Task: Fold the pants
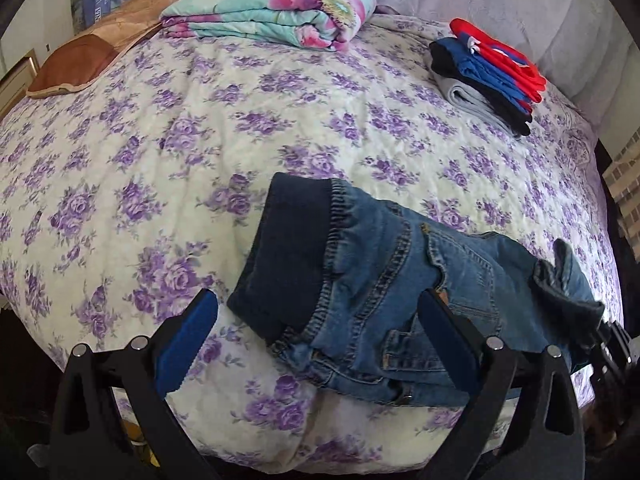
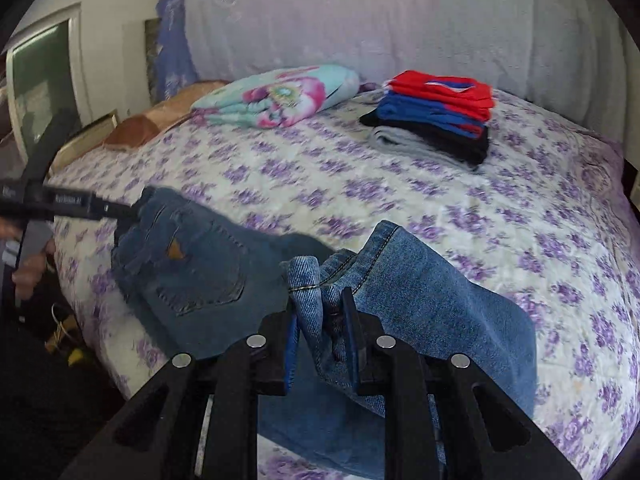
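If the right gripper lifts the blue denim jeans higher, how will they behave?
The blue denim jeans will probably hang floppy: the cloth already bunches and drapes around the shut right gripper. The thick dark waistband likely drags behind, staying longer on the purple-flowered bedspread.

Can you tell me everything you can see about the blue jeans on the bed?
The jeans are small, faded blue denim with orange stitching, a stitched back pocket with a little tan tab, and a wide dark stretchy waistband. They lie crumpled near the edge of the purple-flowered bedspread. The right gripper is shut on a bunched leg end, lifting it. The left gripper is open around the waist end, not pinching yet.
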A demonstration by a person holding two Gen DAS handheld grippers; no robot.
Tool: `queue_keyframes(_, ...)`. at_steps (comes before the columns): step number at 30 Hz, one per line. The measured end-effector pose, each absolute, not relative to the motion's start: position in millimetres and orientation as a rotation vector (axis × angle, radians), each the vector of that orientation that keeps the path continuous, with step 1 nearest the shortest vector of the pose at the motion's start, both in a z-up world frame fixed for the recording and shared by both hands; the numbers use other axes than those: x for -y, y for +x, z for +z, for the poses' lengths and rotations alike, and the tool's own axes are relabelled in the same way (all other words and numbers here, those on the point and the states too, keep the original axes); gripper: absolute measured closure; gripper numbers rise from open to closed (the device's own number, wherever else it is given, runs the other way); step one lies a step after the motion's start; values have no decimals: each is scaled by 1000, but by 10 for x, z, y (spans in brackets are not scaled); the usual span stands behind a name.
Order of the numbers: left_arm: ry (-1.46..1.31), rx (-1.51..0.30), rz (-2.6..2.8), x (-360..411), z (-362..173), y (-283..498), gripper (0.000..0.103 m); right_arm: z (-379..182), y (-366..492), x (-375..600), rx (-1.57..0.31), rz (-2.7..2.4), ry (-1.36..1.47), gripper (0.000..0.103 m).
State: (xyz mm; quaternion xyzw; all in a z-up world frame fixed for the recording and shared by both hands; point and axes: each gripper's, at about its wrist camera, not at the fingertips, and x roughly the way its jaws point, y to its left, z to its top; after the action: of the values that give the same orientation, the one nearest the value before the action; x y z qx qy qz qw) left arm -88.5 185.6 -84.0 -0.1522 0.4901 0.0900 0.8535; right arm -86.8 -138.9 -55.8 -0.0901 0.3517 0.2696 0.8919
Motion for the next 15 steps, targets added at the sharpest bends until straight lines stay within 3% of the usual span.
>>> queue_keyframes(8,-365,-1067,196,-1928,-989,-967,5,-886,-961,1229,-890,644,-307,80)
queue_keyframes(9,-368,-1069,195,-1922,-1002,-966,5,-896,-966,1225,-890,653,-318,72)
queue_keyframes(10,-372,-1071,194,-1913,-1013,-960,5,-875,-981,1225,-886,677,-308,52)
queue_keyframes(11,-375,-1072,194,-1908,-1020,-958,5,-840,-988,1229,-901,715,-278,48)
queue_keyframes(15,-378,-1070,191,-1870,-1027,-947,5,-514,-1055,1369,-829,758,-177,48)
